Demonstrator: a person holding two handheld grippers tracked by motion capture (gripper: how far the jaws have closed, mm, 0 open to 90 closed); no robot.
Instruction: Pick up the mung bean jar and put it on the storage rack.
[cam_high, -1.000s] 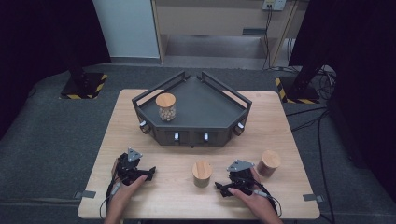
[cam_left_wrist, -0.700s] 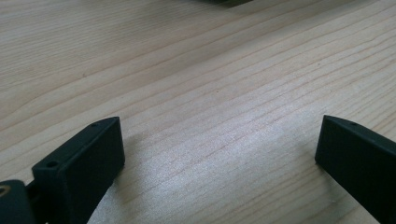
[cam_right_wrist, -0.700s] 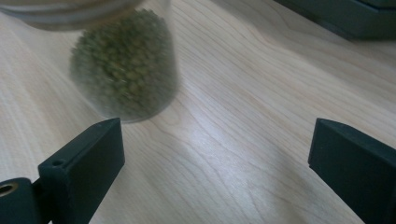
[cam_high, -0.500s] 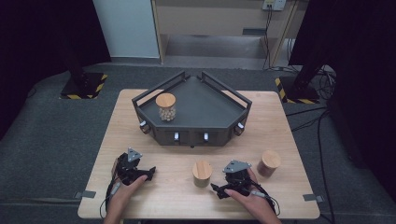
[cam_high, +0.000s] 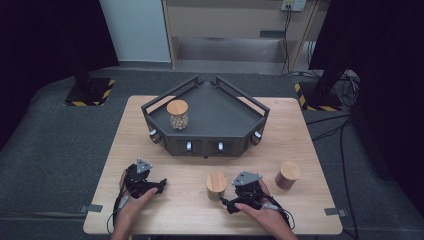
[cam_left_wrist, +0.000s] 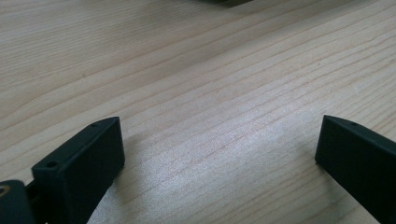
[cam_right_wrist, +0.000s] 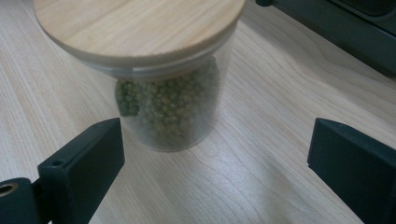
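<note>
High view, table: a pale wooden table (cam_high: 165, 200) is carrying a dark grey angular metal tray with raised rails (cam_high: 235, 131) toward its far side.
High view, tray contents: a clear glass jar of pale round beans with a round wooden lid (cam_high: 178, 114) is standing upright in the tray's left part.
High view, task jar: a clear glass jar of green beans with a round wooden lid (cam_high: 216, 185) is standing upright on the table in front of the tray, just left of the right gripper (cam_high: 228, 200).
High view, other jar: a brown-filled glass jar with a round wooden lid (cam_high: 288, 174) is standing to the right of that gripper, apart from it.
High view, left gripper: the left gripper (cam_high: 159, 184) is resting low on the table near the left front, well apart from all jars.
Left gripper view, jaws: the two black jaws are standing wide apart over bare wood grain, holding nothing.
Right gripper view, task jar: the green-bean jar (cam_right_wrist: 168, 107) is standing just beyond the jaws, slightly left of centre.
Right gripper view, jaws: both black jaws are spread wide, touching nothing, with the jar ahead of the gap rather than inside it.
</note>
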